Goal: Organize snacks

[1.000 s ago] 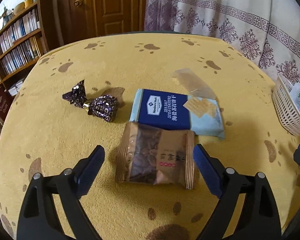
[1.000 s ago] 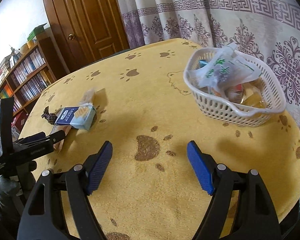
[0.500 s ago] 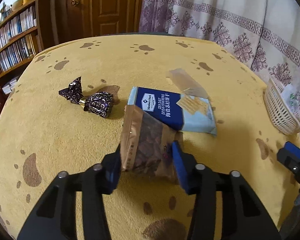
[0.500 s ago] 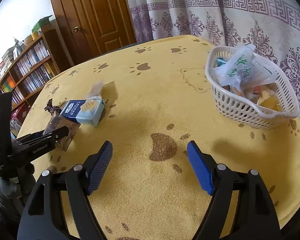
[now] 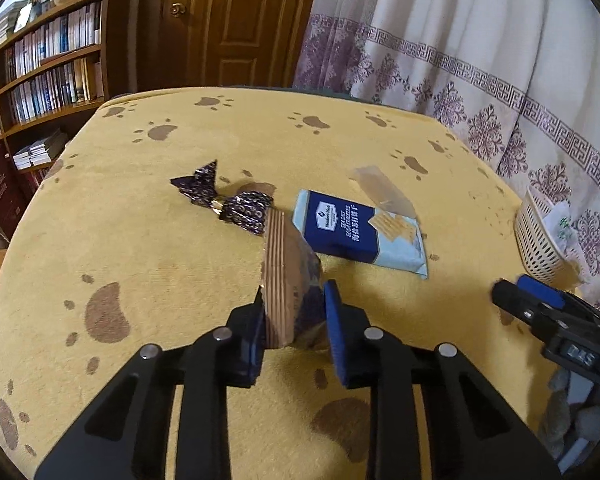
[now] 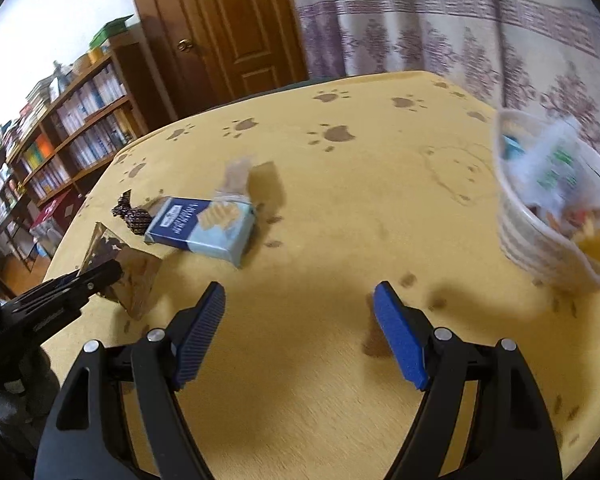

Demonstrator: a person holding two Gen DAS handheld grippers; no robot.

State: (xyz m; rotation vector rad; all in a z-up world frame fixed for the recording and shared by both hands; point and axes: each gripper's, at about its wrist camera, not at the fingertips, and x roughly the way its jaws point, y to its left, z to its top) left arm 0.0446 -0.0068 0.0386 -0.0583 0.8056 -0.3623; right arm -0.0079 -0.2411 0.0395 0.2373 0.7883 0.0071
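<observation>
So the left gripper (image 5: 294, 320) has its black-and-blue jaws clamped tight on a crinkly brown foil snack packet (image 5: 288, 280), bottom centre of the left wrist view. The packet stands on edge between the pads, its ribbed seam facing the camera, and it looks lifted a bit off the yellow paw-print tablecloth (image 5: 140, 248), though I can't say for sure its far end is clear of the cloth.

Just behind it, mid-frame, sits a dark blue and pale blue cracker packet (image 5: 360, 234) lying flat, with a clear empty-looking wrapper (image 5: 384, 192) at its far edge. To the left of the cracker packet is a dark purple patterned twist-wrapped candy (image 5: 228, 204), close to the held packet's top corner.

The white plastic lattice basket (image 5: 538, 240) is way over at the right edge, well apart from the loose snacks, already holding a few packets; in the right wrist view they're too smeared to name.

The right gripper (image 6: 300, 332) is wide open with nothing between its blue pads, hovering over bare cloth in the lower middle of its own view. In that view the left gripper and its packet sit at lower left.

Background: a wooden bookshelf (image 5: 48, 68) upper left, a brown wooden door (image 5: 228, 20) top centre, a white curtain with purple pattern (image 5: 480, 60) upper right.
</observation>
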